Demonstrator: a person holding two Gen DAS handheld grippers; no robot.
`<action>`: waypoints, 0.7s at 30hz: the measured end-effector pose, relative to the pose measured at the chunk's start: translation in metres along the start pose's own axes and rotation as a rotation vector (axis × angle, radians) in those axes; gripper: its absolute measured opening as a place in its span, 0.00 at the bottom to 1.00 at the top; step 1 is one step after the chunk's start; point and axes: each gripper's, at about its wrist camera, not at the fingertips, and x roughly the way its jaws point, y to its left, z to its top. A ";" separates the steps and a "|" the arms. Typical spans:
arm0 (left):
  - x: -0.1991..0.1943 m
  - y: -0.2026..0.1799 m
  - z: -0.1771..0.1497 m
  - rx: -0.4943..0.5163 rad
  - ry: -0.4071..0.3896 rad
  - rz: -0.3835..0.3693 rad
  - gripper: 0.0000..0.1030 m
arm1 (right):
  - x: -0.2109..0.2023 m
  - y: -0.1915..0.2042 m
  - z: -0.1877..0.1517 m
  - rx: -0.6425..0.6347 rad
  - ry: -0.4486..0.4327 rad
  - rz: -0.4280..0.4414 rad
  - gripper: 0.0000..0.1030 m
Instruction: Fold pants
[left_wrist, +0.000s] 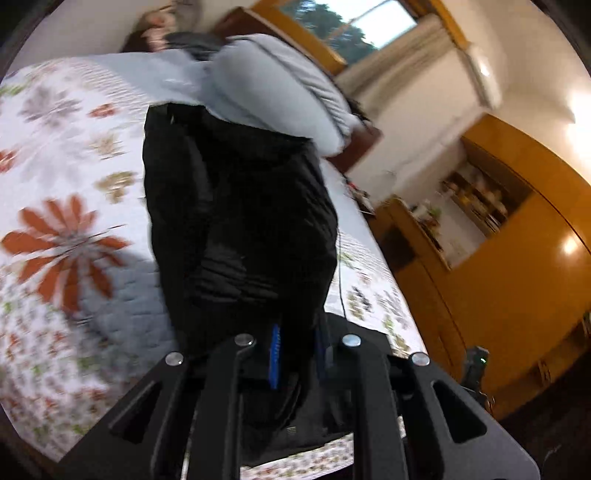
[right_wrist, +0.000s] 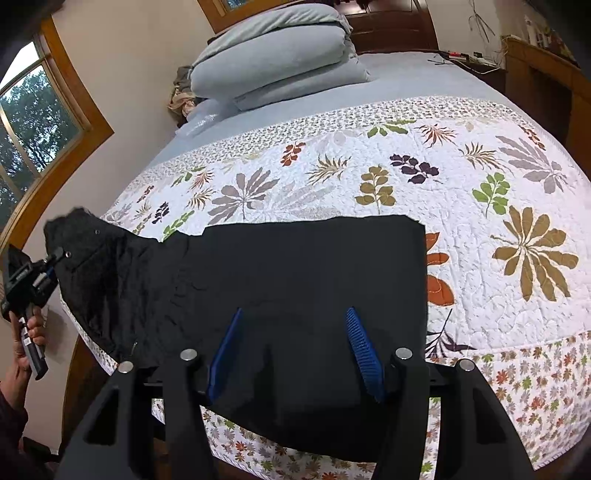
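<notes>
The left gripper (left_wrist: 295, 350) has its ribbed blue pads (left_wrist: 274, 354) pinched close on a bunch of the black pants (left_wrist: 236, 221), lifting that end off the quilt (left_wrist: 55, 206); the fabric looks soft, matte, creased & drapes away from the jaws. From the right wrist view the same gripper (right_wrist: 55, 258) shows at the pants' (right_wrist: 295, 266) far left end, w/ a bare hand (right_wrist: 22, 339) on its grip. The right gripper (right_wrist: 293, 350) hangs over the near edge of the pants, blue ridged fingers (right_wrist: 364, 354) spread wide, nothing between them. The rest of the pants lies flat across the quilt's (right_wrist: 480, 258) near end, roughly rectangular, lower edge spilling over the bed side; which end is the waist is hard to tell. The quilt is white, stitched, printed w/ leaves & flowers in rust, olive, grey. Beyond the pants, folded grey bedding (right_wrist: 273, 62) is stacked at the headboard (right_wrist: 391, 22). The left view is motion-blurred; orange wooden cabinets (left_wrist: 517, 258) sit right of the pants, a window (left_wrist: 354, 22) above. Shelf contents there are too smeared to ID.
</notes>
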 end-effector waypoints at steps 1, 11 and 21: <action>0.008 -0.011 -0.001 0.009 0.010 -0.037 0.13 | -0.001 -0.002 0.001 0.003 -0.002 -0.001 0.57; 0.112 -0.100 -0.056 0.146 0.222 -0.230 0.16 | -0.018 -0.030 0.010 0.057 -0.047 0.029 0.57; 0.191 -0.104 -0.136 0.272 0.399 -0.152 0.17 | 0.001 -0.026 0.034 0.120 0.017 0.245 0.69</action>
